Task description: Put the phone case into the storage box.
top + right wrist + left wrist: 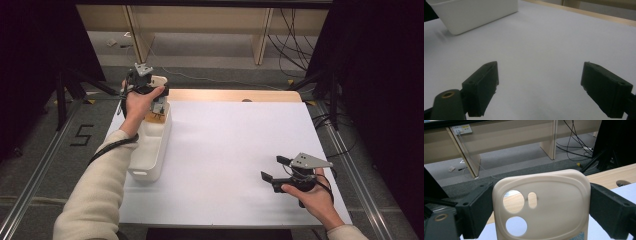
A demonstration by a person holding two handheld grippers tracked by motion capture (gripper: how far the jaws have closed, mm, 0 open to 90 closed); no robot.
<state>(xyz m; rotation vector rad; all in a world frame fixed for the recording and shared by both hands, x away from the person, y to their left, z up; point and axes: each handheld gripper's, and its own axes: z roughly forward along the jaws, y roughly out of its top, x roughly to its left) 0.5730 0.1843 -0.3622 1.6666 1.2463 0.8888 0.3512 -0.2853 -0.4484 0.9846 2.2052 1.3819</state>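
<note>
A cream phone case (554, 202) with round camera holes stands upright between the two black jaws of my left gripper (541, 212), which is shut on its sides. In the high view the left gripper (154, 84) holds the phone case (159, 80) above the far end of a white bin (150, 150) at the table's left. My right gripper (274, 168) hovers low over the white table (225, 145) near the front right, jaws wide apart with nothing between them. The right gripper (539, 85) looks across bare white surface toward the bin (474, 12).
A small brownish item (156, 116) lies in the bin's far end, partly hidden by the hand. A wooden strip (225, 95) runs along the table's far edge. Beyond it are grey floor, wooden furniture legs (262, 35) and loose cables (295, 35).
</note>
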